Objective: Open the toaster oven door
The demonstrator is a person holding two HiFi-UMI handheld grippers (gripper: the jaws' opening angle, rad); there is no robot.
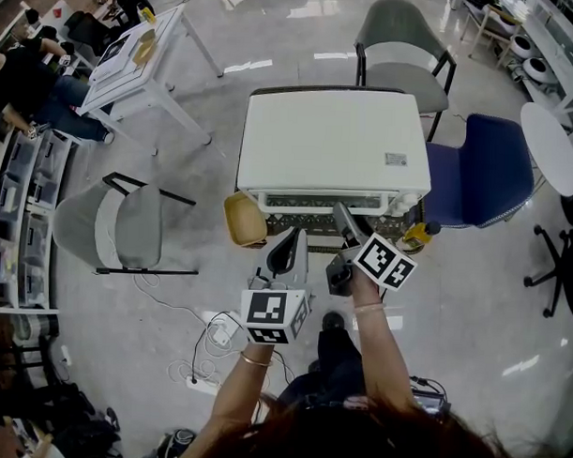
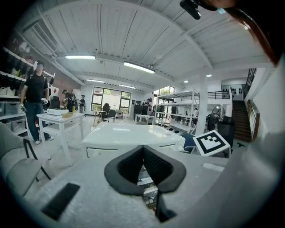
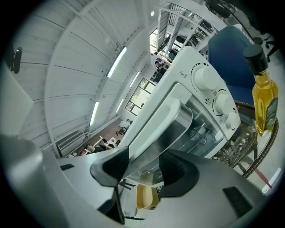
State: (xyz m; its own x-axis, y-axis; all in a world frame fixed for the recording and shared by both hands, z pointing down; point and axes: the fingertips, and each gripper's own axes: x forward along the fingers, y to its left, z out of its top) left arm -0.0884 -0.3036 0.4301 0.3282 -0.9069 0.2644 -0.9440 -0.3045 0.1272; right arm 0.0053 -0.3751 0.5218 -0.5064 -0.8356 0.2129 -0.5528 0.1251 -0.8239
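- Right gripper (image 3: 143, 171): jaws are held wide astride the glass door (image 3: 178, 129) of the white toaster oven (image 1: 332, 145); contact cannot be judged.
- Left gripper (image 2: 143, 149): jaws are pressed together and nothing is held, just short of the oven.

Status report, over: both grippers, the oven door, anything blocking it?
Left gripper shut, empty. Right gripper open, jaws astride the handle of the toaster oven door. Door not yet down. Bowl and oil bottle at its sides, not blocking.

Lower centre, the left gripper (image 2: 143, 156) has its black padded jaws pressed together; just beyond sits a white box-shaped toaster oven (image 2: 133, 133), with a black-and-white marker cube (image 2: 213, 143) at right.
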